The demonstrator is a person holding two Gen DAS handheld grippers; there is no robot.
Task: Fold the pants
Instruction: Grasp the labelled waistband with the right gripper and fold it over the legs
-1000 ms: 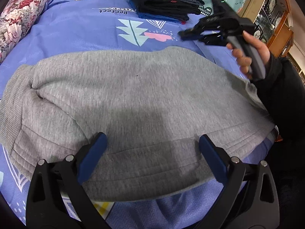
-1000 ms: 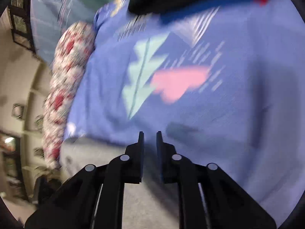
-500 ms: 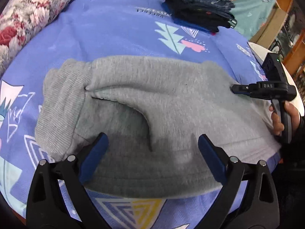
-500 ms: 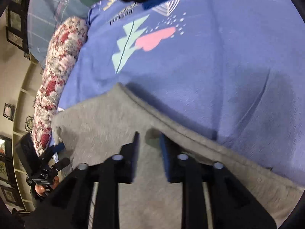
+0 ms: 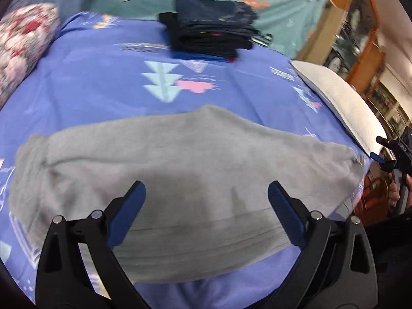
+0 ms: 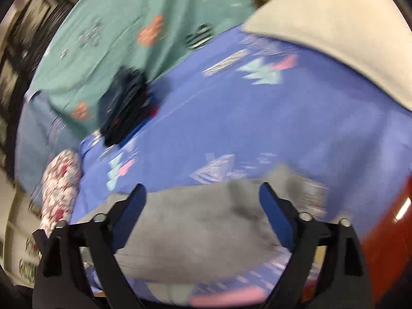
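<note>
Grey sweatpants (image 5: pixel 185 170) lie folded across the blue patterned bed sheet (image 5: pixel 97 77), waistband towards me. My left gripper (image 5: pixel 206 195) is open and empty, hovering over the near part of the pants. My right gripper (image 6: pixel 202 198) is open and empty above the pants' right end (image 6: pixel 206 221); that view is blurred. In the left wrist view the right gripper (image 5: pixel 386 154) shows at the far right edge, off the bed's side, held in a hand.
A stack of folded dark pants (image 5: pixel 211 36) sits at the far side of the bed. A floral pillow (image 5: pixel 20 41) lies at the left, a white pillow (image 5: pixel 342 100) at the right. Wooden shelves (image 5: pixel 360 33) stand beyond the bed's right side.
My right gripper has opened and drawn back off the pants to the bed's right side. My left gripper has pulled back and tilted up. The pants lie flatter.
</note>
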